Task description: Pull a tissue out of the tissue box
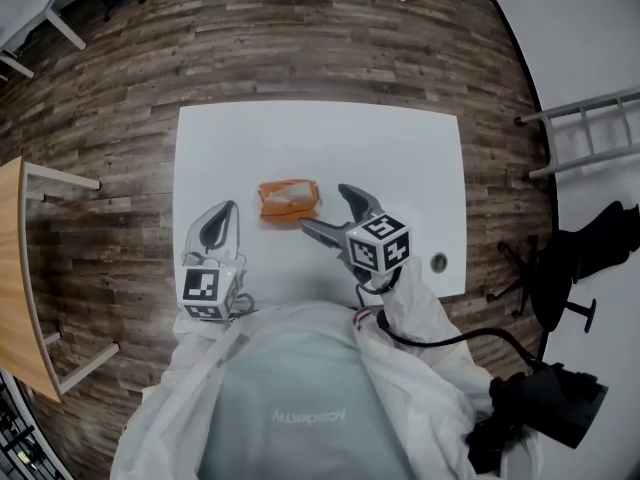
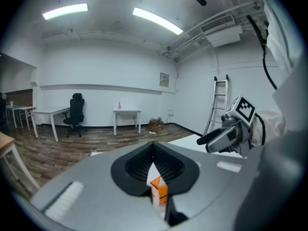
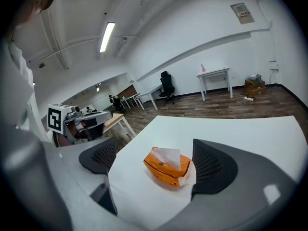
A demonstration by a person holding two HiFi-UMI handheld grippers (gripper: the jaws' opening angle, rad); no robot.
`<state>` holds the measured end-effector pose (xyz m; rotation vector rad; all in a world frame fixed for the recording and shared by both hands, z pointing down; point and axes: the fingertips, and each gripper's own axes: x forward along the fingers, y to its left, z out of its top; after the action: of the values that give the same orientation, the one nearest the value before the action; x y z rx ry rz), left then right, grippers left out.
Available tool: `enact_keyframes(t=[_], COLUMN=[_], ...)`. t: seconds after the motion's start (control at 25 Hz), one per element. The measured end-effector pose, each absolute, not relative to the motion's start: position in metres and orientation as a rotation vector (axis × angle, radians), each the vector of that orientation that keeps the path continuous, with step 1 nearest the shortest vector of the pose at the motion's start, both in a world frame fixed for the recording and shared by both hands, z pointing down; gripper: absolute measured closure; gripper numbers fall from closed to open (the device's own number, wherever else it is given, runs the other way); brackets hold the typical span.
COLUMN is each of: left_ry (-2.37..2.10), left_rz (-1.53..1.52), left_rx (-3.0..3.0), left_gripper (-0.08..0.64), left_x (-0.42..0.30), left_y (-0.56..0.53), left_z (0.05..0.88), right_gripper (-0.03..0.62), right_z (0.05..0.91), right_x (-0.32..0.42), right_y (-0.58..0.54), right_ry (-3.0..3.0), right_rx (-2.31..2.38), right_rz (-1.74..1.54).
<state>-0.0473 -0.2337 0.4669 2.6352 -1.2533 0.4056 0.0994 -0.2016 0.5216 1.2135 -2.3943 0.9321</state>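
Right gripper (image 3: 154, 153) spread wide, empty: centre over tissue (image 3: 168, 158) poking from tissue box (image 3: 159, 171), pinch paper only; left gripper (image 2: 154, 148) closed, empty.

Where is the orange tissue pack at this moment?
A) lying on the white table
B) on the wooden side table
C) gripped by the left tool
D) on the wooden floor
A: the tissue pack lies on the white table, in front of the open right tool.

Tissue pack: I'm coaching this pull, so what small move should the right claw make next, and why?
Probably ease the right claw forward and down over the white tissue poking from the orange pack: its jaws stand wide apart, nothing gripped.
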Motion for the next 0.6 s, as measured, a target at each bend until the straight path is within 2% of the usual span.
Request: enact_keyframes(t=[0.4,0.6], left_ry=[-1.345,-1.373], left_rz=[0.413,0.405], left_rx=[2.570,2.528], left_gripper=[0.560,0.560], left_x=[-0.060,-0.067], left_y=[-0.221,-0.217], left_z=[0.466,0.472], right_gripper=[0.104,0.126], right_z=[0.558,0.584], right_x=[0.085,0.087], right_y=[-0.207,-0.217], right_ry=[-2.333,-2.260], right_rx=[0.863,0.759], right_rz=[0.806,0.751])
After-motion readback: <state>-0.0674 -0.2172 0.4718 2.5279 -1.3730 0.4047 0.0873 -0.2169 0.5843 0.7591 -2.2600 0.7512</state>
